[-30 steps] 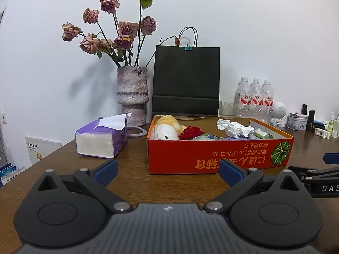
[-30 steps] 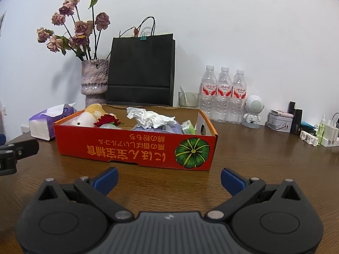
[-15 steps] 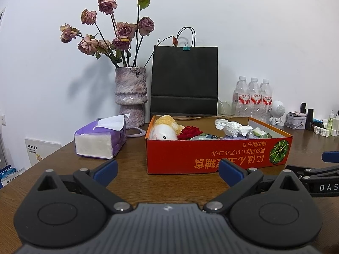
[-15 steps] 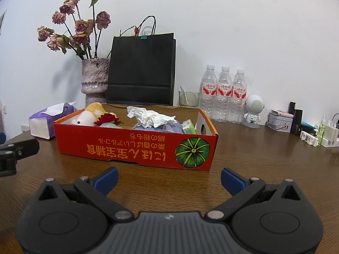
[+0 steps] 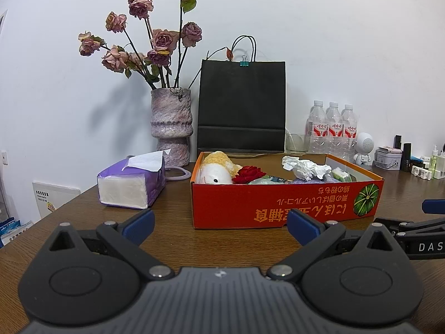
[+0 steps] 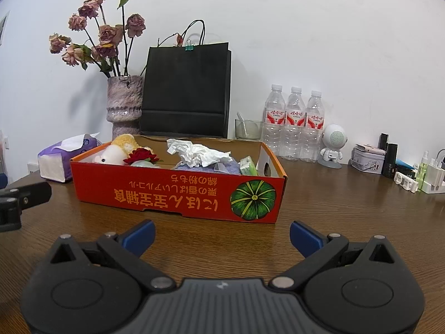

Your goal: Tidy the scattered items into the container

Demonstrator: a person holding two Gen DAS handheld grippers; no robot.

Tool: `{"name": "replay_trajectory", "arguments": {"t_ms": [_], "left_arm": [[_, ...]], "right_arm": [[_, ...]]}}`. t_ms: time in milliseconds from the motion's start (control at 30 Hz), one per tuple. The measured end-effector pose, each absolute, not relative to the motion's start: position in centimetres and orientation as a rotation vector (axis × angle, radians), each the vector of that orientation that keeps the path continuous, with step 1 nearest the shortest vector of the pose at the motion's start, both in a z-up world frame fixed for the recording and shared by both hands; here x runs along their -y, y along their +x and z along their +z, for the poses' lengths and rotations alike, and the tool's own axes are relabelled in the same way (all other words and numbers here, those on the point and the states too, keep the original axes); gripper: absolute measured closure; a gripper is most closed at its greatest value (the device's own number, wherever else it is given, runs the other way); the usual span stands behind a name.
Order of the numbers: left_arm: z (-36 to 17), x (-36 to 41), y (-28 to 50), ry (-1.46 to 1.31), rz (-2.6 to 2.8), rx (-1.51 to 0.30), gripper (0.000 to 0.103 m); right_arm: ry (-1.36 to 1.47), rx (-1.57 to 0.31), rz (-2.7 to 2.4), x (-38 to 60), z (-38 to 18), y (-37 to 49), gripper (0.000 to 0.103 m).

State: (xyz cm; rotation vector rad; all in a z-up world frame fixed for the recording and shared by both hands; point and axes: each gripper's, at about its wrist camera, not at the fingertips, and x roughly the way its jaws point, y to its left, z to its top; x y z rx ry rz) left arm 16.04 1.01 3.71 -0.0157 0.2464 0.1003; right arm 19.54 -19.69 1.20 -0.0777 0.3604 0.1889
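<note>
Red cardboard, one box (image 6: 178, 194) sits mid-counter (image 6: 333, 208) at 12 o'clock from both hand-held grippers, holding one plush toy (image 6: 116, 151), one red rose (image 6: 140, 156), one crumpled tissue (image 6: 197, 154) and one green packet (image 6: 247, 167). The left hand-held gripper (image 5: 219, 226) and right hand-held gripper (image 6: 222, 235) are both released, grasping nothing. One tissue pack (image 5: 130, 185) lies at 10 o'clock; one vase (image 5: 171, 125), one black bag (image 5: 242, 105) and three water bottles (image 6: 294, 122) stand behind.
</note>
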Motion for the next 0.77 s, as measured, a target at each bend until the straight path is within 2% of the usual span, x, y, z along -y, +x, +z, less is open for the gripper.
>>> {"name": "replay_trajectory", "arguments": {"t_ms": [767], "left_arm": [[3.7, -1.0, 16.0, -0.013, 0.102, -0.244, 0.0]], "right_arm": [[-0.082, -0.364, 0.199, 19.64, 1.1, 19.61, 0.0]]}}
